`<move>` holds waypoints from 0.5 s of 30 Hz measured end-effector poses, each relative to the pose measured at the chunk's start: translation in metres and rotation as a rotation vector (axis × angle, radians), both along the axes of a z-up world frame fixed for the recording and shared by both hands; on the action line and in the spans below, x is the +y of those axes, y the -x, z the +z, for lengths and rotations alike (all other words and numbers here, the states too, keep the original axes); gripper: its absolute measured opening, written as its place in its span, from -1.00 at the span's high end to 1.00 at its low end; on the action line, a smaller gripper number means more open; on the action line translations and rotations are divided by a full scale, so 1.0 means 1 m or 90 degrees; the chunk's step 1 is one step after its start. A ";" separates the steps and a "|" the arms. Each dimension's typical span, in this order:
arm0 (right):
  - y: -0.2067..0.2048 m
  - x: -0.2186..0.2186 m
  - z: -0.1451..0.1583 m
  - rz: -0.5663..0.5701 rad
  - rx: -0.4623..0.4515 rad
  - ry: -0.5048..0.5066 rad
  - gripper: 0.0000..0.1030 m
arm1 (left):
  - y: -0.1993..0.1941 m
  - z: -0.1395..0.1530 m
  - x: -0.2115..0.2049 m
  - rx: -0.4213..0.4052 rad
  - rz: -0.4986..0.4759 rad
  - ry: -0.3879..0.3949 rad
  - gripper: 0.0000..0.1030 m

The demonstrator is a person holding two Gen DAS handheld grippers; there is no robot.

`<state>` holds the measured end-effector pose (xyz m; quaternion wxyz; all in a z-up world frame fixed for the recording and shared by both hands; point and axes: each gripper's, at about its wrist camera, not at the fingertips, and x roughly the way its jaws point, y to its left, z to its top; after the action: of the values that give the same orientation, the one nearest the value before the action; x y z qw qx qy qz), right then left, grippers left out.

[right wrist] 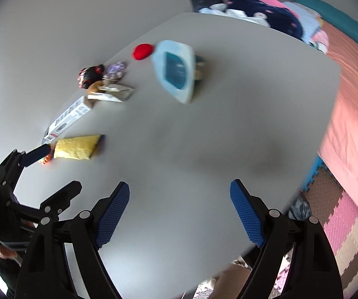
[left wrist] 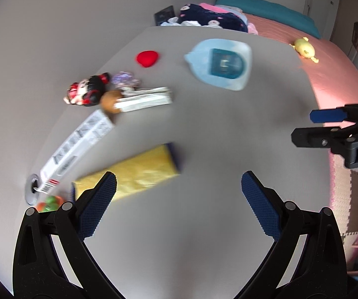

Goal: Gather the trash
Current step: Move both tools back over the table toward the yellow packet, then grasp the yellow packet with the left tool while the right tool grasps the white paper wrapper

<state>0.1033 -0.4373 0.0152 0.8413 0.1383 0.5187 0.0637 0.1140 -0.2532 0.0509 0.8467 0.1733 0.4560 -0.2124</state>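
Both tongs hang empty over bare grey worktop (left wrist: 203, 134): the left tongs (left wrist: 179, 199) stand wide apart with nothing between the blue pads, and the right tongs (right wrist: 180, 209) are spread just as wide, also holding nothing. By my reading this is the approach step, with no trash picked up yet.

Nearest the left tongs lies a flat yellow plastic packet (left wrist: 131, 172), close to the worktop's left edge. Beyond it along that edge sits a long white printed carton (left wrist: 76, 147), then a crumpled white wrapper (left wrist: 146, 98) beside small toys. Farther in, towards the far edge, rests a pale blue plastic tub (left wrist: 220, 63), possibly the collecting bin.

The next move probably calls for lowering the left tongs over the yellow packet and closing across its narrow width.
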 end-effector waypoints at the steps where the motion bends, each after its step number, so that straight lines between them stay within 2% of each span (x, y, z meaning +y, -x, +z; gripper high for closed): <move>1: -0.007 0.007 0.001 0.010 0.000 -0.001 -0.63 | -0.005 -0.001 0.007 0.000 -0.001 -0.001 -0.88; 4: -0.023 0.022 0.003 0.031 0.001 -0.001 -0.63 | -0.020 -0.006 0.027 -0.001 -0.009 -0.009 -0.88; 11: -0.068 0.060 0.003 0.082 0.005 0.002 -0.63 | -0.045 -0.031 0.048 0.012 -0.045 -0.065 -0.88; 15: -0.096 0.083 0.002 0.112 0.008 0.016 -0.63 | -0.058 -0.041 0.056 0.035 -0.053 -0.065 -0.88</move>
<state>0.1997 -0.3548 0.0176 0.8309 0.0817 0.5348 0.1299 0.1718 -0.1972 0.0102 0.8144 0.2293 0.4817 -0.2283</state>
